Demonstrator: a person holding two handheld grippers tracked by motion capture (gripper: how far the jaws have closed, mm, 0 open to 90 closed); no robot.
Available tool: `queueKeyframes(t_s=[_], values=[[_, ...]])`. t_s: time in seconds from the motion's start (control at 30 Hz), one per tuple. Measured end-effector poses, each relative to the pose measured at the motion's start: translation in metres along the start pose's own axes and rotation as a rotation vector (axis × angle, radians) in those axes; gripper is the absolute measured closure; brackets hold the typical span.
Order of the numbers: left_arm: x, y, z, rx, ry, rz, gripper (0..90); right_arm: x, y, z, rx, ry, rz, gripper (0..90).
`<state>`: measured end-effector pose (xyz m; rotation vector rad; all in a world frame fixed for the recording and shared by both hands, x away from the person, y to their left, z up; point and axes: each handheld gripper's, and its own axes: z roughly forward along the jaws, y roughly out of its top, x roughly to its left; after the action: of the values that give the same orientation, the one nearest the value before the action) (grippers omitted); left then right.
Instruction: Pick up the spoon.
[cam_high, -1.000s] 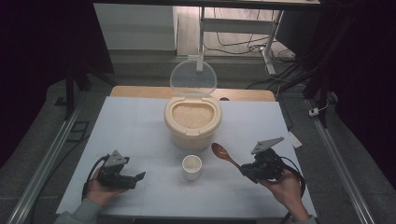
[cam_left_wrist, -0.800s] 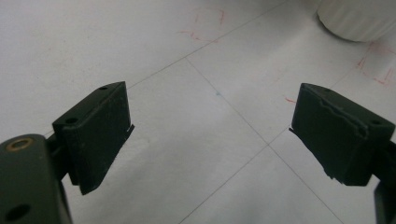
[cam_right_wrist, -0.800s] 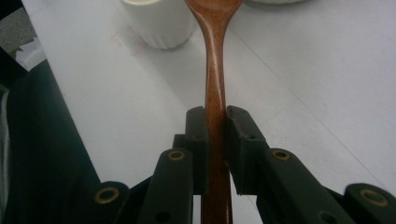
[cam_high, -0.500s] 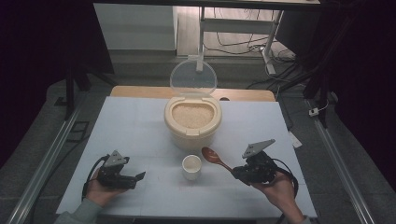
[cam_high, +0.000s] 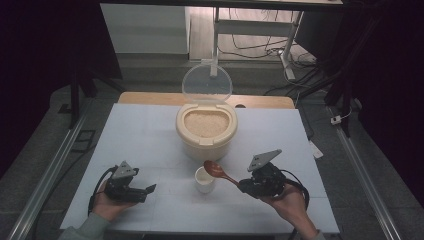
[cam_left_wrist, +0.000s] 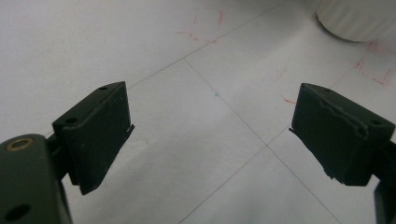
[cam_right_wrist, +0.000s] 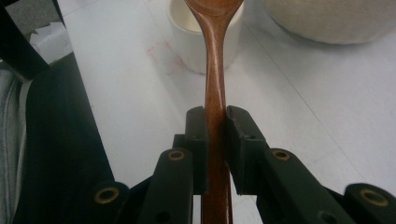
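From above, we're seeing the right gripper (cam_high: 243, 184) holding the wooden spoon (cam_high: 216, 170), bowl over the cup (cam_high: 204, 180) at six o'clock of the rice container (cam_high: 206, 131). Left gripper (cam_left_wrist: 210, 135) view: jaws gaping over bare table (cam_left_wrist: 140, 46). Right gripper view reveals the clamp on the handle; stiff, light, possibly slippery.

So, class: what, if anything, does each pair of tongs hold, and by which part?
The right tongs clamp the wooden spoon by its handle, bowl end over the small white cup. The left tongs are open and hold nothing.
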<state>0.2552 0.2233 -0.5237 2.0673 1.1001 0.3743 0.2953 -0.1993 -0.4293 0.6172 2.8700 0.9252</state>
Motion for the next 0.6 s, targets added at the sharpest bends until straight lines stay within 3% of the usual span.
queueKeyframes(t_s=[0.27,0.5,0.6], values=[[0.000,0.000,-0.002,-0.008,0.000,-0.004,11.7,0.006,0.018,0.012,0.006,0.019,-0.053,78.8],[0.000,0.001,-0.003,-0.011,-0.005,0.001,12.1,0.008,0.022,0.017,0.008,0.020,-0.065,78.8],[-0.005,0.007,-0.007,-0.021,-0.020,0.021,12.5,0.008,0.022,0.017,0.006,0.021,-0.067,78.8]])
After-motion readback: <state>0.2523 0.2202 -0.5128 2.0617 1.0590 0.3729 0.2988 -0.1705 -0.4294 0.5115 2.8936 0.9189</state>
